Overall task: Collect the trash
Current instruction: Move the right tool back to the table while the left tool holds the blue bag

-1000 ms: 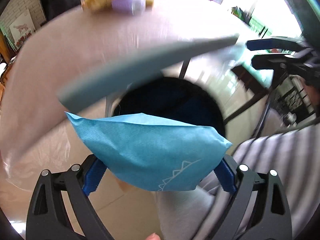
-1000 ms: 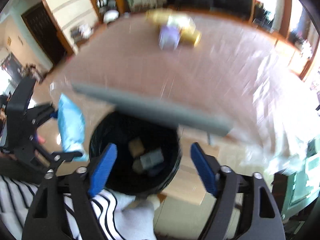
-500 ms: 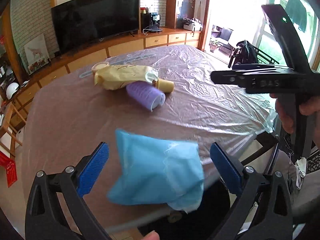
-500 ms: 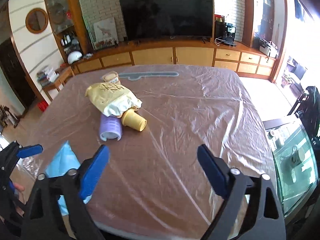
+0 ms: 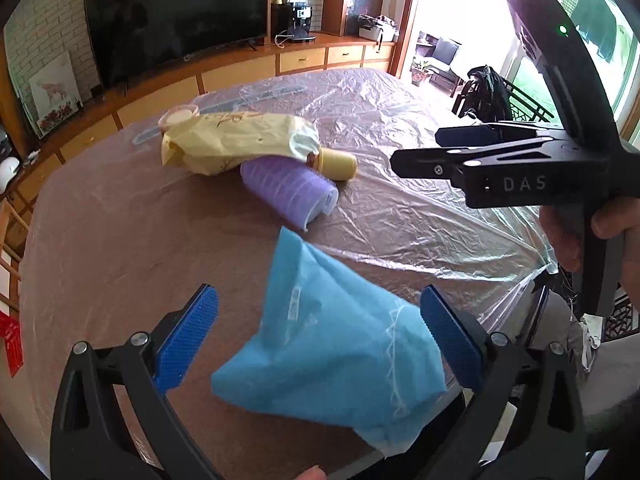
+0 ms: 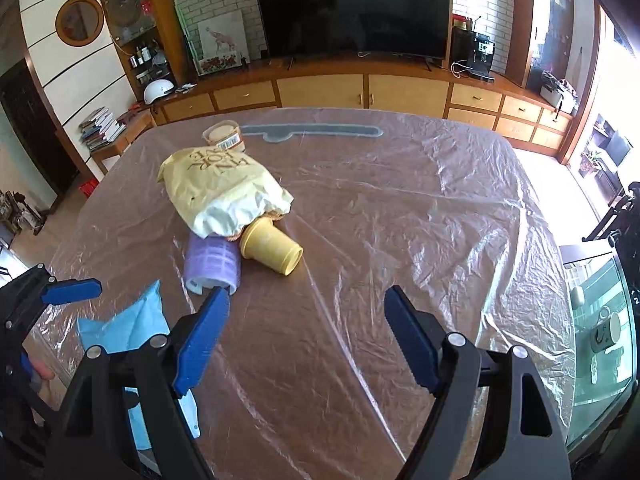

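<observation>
A thin clear plastic sheet (image 6: 460, 216), glossy and wrinkled, covers the brown tabletop (image 5: 120, 240) to its edges. The blue bag (image 5: 332, 356) looks like matt non-woven cloth. The yellow bag (image 6: 224, 192) is crumpled paper, the purple cup (image 6: 212, 264) ribbed plastic, the yellow cup (image 6: 272, 250) smooth and matt. Each hand-held gripper, left (image 5: 316, 340) and right (image 6: 306, 340), is matt black plastic with ridged blue pads (image 5: 184, 340).

Black clamp grippers, blue pads

I see my left gripper (image 5: 318, 332) with black arms, silver rivets and ribbed blue pads (image 5: 188, 338); at 3 o'clock, my right gripper (image 5: 436, 148) carries white "DAS" lettering and a green light on its black camera housing.
</observation>
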A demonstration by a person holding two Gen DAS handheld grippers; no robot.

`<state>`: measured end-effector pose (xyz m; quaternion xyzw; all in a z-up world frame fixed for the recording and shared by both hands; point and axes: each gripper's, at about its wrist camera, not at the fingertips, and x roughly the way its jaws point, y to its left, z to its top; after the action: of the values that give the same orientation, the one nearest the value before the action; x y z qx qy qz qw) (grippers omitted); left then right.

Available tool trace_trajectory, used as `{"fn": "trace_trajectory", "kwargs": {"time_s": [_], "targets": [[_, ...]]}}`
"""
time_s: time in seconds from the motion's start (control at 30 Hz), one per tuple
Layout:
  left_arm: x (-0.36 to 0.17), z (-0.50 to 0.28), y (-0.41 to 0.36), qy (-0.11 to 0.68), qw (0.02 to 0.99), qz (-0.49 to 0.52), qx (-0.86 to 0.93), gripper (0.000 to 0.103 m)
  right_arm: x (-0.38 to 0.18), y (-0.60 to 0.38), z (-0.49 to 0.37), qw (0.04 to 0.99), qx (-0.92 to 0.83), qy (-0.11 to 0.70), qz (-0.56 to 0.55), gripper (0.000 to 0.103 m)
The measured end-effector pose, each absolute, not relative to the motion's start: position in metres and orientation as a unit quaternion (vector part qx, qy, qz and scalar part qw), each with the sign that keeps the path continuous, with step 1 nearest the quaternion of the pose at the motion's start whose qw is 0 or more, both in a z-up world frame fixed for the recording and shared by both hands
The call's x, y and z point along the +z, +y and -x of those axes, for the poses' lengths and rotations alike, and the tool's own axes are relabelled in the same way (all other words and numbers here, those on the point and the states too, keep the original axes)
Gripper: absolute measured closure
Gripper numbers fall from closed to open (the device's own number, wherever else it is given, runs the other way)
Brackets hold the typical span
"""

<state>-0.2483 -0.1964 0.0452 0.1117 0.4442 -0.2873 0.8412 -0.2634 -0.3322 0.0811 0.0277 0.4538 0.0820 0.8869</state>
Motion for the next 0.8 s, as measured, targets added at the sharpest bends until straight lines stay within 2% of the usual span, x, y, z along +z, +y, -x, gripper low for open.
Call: {"fn": "trace_trajectory", "kwargs": {"time_s": [0.3,0.63,0.77,0.8], "targets": [[0.028,0.252,-0.198,0.472,0.827,-0.1,-0.289,0.002,0.083,-0.324,0.267,0.888,0.097,0.449,-0.031,0.024],[0.043,0.261,-0.199,0.442,0.842,-0.104,-0.292,0.046,0.082,-0.324,0.279,0.887,0.096,0.45,-0.038,0.024],[0.045,0.262,-0.198,0.44,0.843,-0.107,-0.29,0.046,0.082,-0.325,0.282,0.887,0.096,0.451,-0.041,0.024],[0.045,0.261,-0.198,0.44,0.844,-0.104,-0.288,0.043,0.083,-0.325,0.283,0.887,0.096,0.45,-0.041,0.024]]}}
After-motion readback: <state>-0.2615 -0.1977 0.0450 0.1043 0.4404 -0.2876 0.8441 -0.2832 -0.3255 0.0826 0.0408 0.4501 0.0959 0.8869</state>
